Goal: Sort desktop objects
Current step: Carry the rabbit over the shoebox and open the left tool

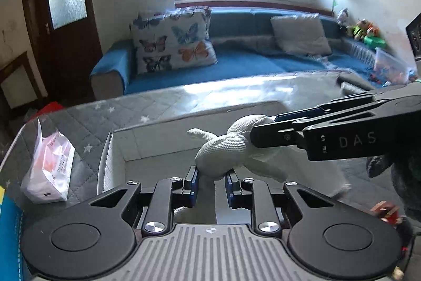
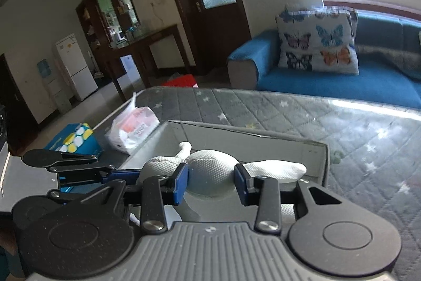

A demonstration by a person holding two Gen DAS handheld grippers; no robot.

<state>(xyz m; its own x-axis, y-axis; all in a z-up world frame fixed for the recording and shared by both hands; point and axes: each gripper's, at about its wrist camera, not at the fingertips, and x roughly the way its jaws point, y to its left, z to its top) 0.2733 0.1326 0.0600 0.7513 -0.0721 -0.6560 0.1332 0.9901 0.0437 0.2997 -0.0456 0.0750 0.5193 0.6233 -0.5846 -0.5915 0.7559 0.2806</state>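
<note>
Over the box: both grippers clamp one white knitted cloth toy, which hangs lifted above the open box.
Left gripper: closed on the toy's lower part, blue pads pressing either side at 6 o'clock of the left wrist view.
Right gripper: closed on the toy's rounded middle; in the left view it comes in from 3 o'clock.
Toy: white, textured, with thin limbs; one limb sticks out toward 10 o'clock, another trails toward 4 o'clock in the left view.
Box: grey-walled, shallow, pale inside, directly under the toy on the quilted grey table cover.
Tissue pack: at 9 o'clock in the left view, just beside the box's outer wall.
Blue carton: with yellow and white dots, at 9 o'clock in the right view, next to the tissue pack.
Sofa: blue, at 12 o'clock beyond the table, carrying a butterfly cushion.
Glove: a dark gloved hand at 4 o'clock in the left view, behind the right gripper.
</note>
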